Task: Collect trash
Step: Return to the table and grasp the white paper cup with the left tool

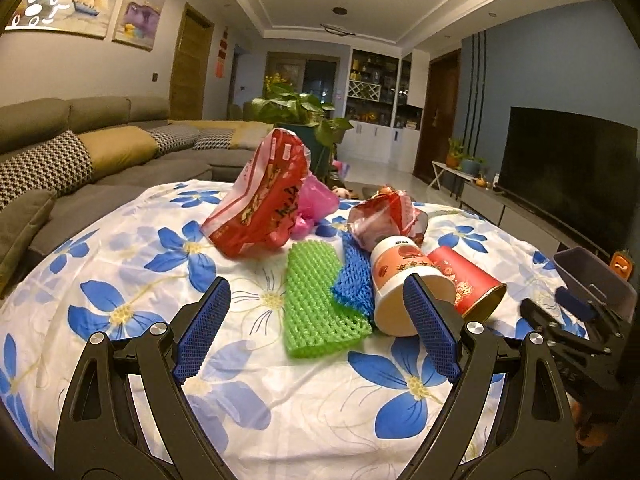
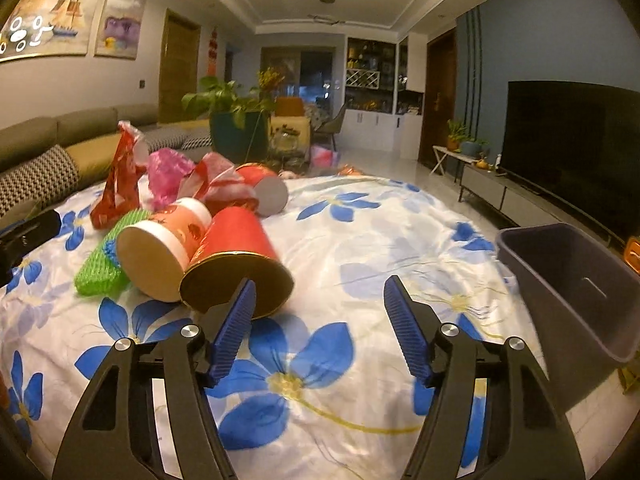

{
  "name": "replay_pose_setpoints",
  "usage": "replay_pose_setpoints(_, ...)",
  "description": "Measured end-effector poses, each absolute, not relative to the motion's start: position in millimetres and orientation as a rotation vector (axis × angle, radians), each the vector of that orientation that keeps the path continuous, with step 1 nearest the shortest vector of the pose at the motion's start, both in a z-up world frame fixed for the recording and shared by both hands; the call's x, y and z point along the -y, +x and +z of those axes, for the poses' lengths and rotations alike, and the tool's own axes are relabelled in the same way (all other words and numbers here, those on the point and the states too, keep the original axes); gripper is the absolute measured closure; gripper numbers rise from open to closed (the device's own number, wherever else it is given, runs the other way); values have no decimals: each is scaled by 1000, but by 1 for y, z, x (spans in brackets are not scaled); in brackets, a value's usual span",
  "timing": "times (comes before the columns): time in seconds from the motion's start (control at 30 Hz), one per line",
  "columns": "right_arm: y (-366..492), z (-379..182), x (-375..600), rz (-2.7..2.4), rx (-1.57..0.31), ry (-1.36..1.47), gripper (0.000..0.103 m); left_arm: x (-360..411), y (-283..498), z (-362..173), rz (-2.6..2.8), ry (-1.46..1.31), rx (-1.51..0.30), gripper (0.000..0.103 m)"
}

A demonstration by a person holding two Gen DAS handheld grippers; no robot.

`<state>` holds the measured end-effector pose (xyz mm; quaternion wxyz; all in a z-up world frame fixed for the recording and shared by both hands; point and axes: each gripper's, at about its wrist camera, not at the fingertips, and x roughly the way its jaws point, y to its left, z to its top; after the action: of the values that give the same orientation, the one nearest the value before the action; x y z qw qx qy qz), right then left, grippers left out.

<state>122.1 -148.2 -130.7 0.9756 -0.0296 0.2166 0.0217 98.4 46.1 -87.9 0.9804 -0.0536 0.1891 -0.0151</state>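
The right claw [image 2: 320, 320], part open and holding nothing, is nearing the red cup [image 2: 236, 260] just left of it; it should straddle the cup's rim squarely. The left claw [image 1: 318, 328] is hanging wide and empty.

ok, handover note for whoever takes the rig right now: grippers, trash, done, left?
Left gripper: open, empty, low over the cloth, green mesh just ahead.
Right gripper: open, empty, beside the red can, not on it.
Trash, all in one pile on the cloth: red can and white can lying side by side, a second red can behind, green mesh, blue mesh, red bag, pink bag, crumpled wrapper.
Bin: at the right edge, what shows of the inside looks empty.
Done: nothing visibly binned.
Left: every piece; the red can is nearest the right gripper.
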Motion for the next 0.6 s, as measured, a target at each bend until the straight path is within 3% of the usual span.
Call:
replay_pose_setpoints(0.23,151,-134,132,82,-505,-102,48,-39,102,-91,-58,-72,-383,17)
replay_pose_setpoints(0.47,165,-138,126,113,-546,-110,75,-28,112,-95,-92,-23,-396,17)
replay_pose_setpoints(0.6,167,-138,127,125,-551,-99,92,-18,124,-99,-127,4,-429,26)
